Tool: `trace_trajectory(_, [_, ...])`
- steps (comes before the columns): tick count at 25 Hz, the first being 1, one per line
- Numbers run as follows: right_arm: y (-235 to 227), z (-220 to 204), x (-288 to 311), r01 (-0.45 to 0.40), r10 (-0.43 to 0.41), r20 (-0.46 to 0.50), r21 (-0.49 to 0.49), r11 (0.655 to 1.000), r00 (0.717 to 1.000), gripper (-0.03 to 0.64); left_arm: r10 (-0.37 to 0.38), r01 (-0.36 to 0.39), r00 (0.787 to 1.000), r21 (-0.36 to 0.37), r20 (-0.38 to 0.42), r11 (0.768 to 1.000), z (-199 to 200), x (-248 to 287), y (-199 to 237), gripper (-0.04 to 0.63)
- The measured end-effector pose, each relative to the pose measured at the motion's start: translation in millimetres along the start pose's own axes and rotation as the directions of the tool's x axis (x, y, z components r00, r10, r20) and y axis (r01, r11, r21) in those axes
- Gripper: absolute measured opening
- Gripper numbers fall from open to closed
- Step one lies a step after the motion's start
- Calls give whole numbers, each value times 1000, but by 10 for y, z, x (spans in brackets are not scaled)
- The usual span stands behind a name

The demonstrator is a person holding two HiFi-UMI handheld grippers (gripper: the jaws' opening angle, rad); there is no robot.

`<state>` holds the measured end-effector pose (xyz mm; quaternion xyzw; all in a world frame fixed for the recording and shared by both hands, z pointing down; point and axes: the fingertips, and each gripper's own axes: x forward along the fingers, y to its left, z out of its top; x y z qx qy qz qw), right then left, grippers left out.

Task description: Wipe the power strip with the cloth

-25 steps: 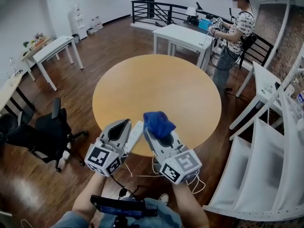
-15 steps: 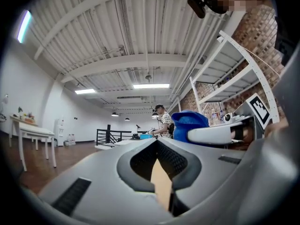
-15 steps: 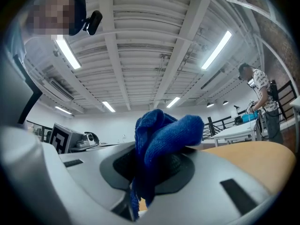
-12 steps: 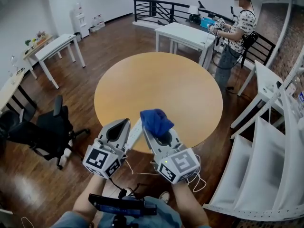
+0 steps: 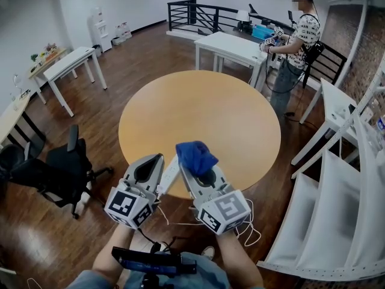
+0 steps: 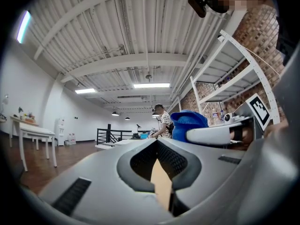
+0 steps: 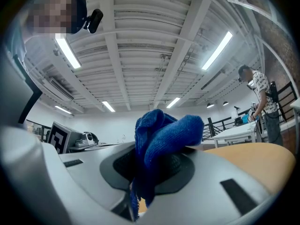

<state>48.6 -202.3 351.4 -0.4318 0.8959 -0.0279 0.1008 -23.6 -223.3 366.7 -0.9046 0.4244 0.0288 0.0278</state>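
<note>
A white power strip (image 5: 170, 173) lies at the near edge of the round wooden table (image 5: 198, 107), between my two grippers. My left gripper (image 5: 153, 160) sits just left of the strip, its jaws shut with nothing between them. Just right of the strip, my right gripper (image 5: 192, 165) is shut on a bunched blue cloth (image 5: 195, 154), which bulges up above its fingertips. The left gripper view shows my left gripper (image 6: 158, 148) pressed shut, with the cloth (image 6: 187, 122) off to its right. In the right gripper view the cloth (image 7: 161, 135) fills my right gripper (image 7: 140, 177).
A black office chair (image 5: 60, 167) stands left of the table and white shelving (image 5: 343, 209) at the right. Beyond are white tables (image 5: 231, 44), a railing and a person (image 5: 298, 32) standing. Loose cables (image 5: 180, 218) hang below the table's near edge.
Both grippers have drifted slightly toward the near edge, the right one still holding the cloth. The power strip has not moved.
</note>
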Motion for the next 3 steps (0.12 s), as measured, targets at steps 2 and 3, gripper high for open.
trace_trajectory(2, [-4,23,18,0,0,3,1,1000,1000,64,-1,1,1000,4,3,1000,17,16,18,6])
trace_trajectory(3, [-7,34,28,0,0,4,1,1000,1000,64,-2,2,1000,7,3,1000,23,23,28,6])
